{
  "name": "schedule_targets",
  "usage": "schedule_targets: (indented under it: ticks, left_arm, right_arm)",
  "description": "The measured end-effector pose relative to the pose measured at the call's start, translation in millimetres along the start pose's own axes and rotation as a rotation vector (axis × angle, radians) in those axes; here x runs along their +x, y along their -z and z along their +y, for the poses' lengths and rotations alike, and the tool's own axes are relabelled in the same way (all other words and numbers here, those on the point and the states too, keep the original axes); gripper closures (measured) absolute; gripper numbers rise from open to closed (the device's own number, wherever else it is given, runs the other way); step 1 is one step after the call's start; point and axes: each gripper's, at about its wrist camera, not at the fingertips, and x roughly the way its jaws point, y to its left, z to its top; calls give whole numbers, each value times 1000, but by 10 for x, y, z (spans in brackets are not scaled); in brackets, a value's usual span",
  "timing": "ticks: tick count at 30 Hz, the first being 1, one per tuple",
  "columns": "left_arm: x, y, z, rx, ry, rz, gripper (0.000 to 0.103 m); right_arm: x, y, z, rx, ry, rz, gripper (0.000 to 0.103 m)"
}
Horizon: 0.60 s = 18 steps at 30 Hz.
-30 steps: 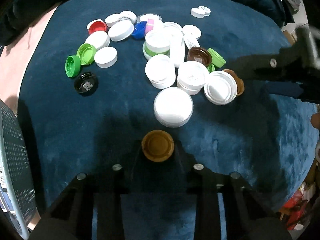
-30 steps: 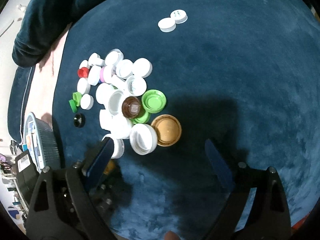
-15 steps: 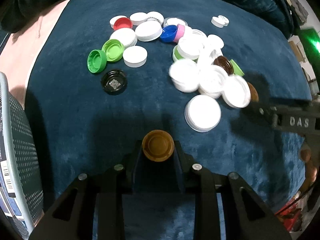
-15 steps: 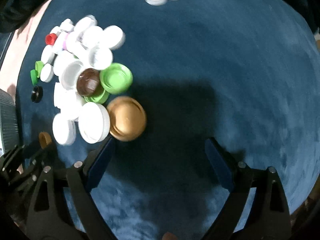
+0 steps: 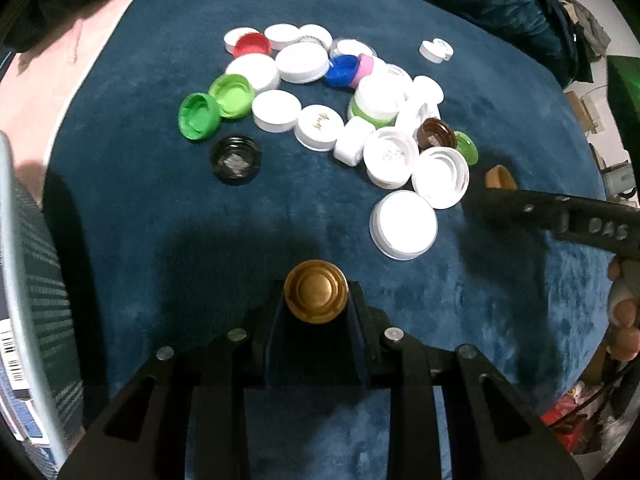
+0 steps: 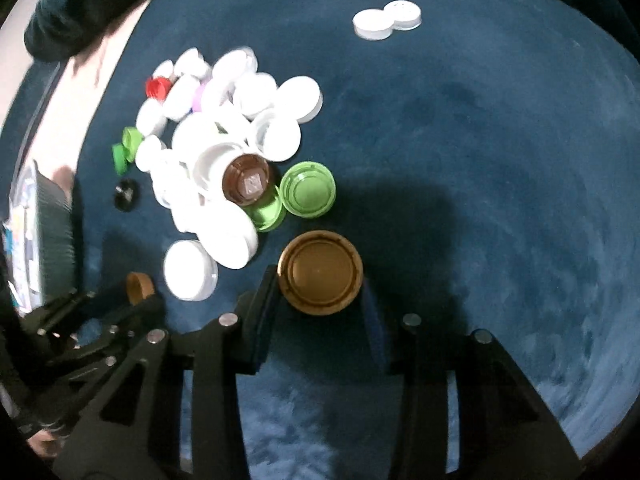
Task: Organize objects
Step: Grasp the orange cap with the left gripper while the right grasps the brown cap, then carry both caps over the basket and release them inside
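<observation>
Two gold caps in play, one per hand-held gripper. Small gold cap point(image 5: 316, 298) pinched between the fingers of the left hand-held gripper point(image 5: 316, 312), held above the blue velvet surface point(image 5: 140, 240), open side facing the camera. Large gold cap point(image 6: 320, 272) sitting between the fingers of the right hand-held gripper point(image 6: 320, 304), jaws closing on it, pads at or very near its rim on both sides; still low against the surface by the look of it. Just beyond it, a light green cap point(image 6: 307, 190), open side up, and a dark brown cap point(image 6: 247, 179) leaning on a second green one. Left of those, a loose heap of white caps point(image 6: 224, 136), with a red cap point(image 6: 158, 87) at its far edge. From the left wrist view: a black cap point(image 5: 236, 159) lying apart from the heap, two green caps point(image 5: 216, 108) touching each other, a blue cap point(image 5: 340, 71) beside a pink one. Well apart at the far side, a pair of white caps point(image 6: 386, 19) touching. Grey mesh basket point(image 5: 36, 300) at the left edge.
</observation>
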Motion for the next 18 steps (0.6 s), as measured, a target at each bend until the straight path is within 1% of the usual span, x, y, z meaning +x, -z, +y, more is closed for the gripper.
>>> schedule_targets:
  ticks: [1,4,6,8,10,13,15,16,18]
  left_arm:
    - [2,-49,37,-3,-3,-3,73]
    - [-141,-4,37,-24,2,-23,73]
    - [-360,39,227,-47,2,-47,73]
    - [-518,20,290,-80,-7,-76,73]
    - [-669,-15,382,-118,-36,-94,73]
    - [-986,73,553,-163,-72,-130,73]
    - [-1221,142,777,-188,-103,-170,73]
    - [-1266,137,842,-197,-112,-181,73]
    - [-1460,234,1080,-220,-152,-211,73]
  right_arm:
    - [-48,17,2,10,-13,-9,63]
    - [-211,55,72,22,-50,-44,63]
    - [-330,65,209,5,-67,-71,63]
    - [-459,108,446,-35,-76,-98,63]
    - [-573,136,665,-80,-89,-123,63]
    - [-719,138,1030,-149,-123,-165,63]
    - [-776,188,1302,-188,-155,-188,63]
    - [-806,188,1396,-203,-172,-197,63]
    - [-832,190,1614,-225,-208,-206,63]
